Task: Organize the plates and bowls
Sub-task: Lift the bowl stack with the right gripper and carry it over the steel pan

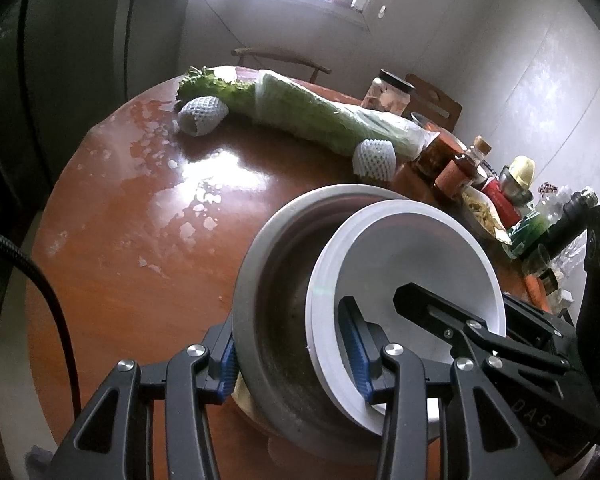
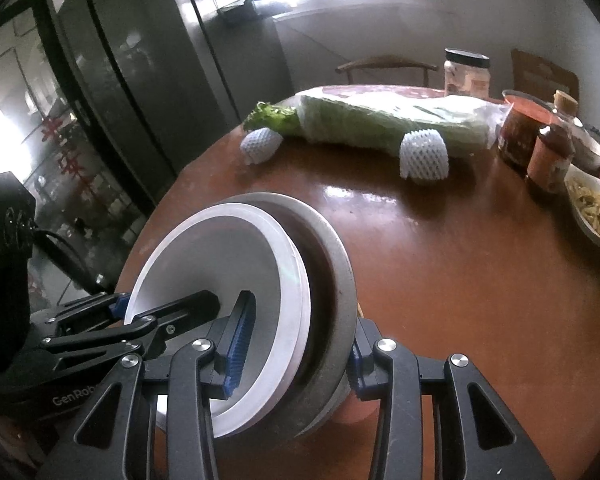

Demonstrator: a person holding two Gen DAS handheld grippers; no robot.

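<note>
White plates (image 1: pixel 412 256) nest tilted in grey bowl (image 1: pixel 272 248), both grippers clamping.

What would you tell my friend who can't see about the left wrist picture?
Two black grippers, the left gripper and the right gripper, pinch the rims of a white bowl sitting tilted inside a grey bowl, above a shiny round wooden table. Behind lie wrapped lettuce, jars and bottles.
</note>
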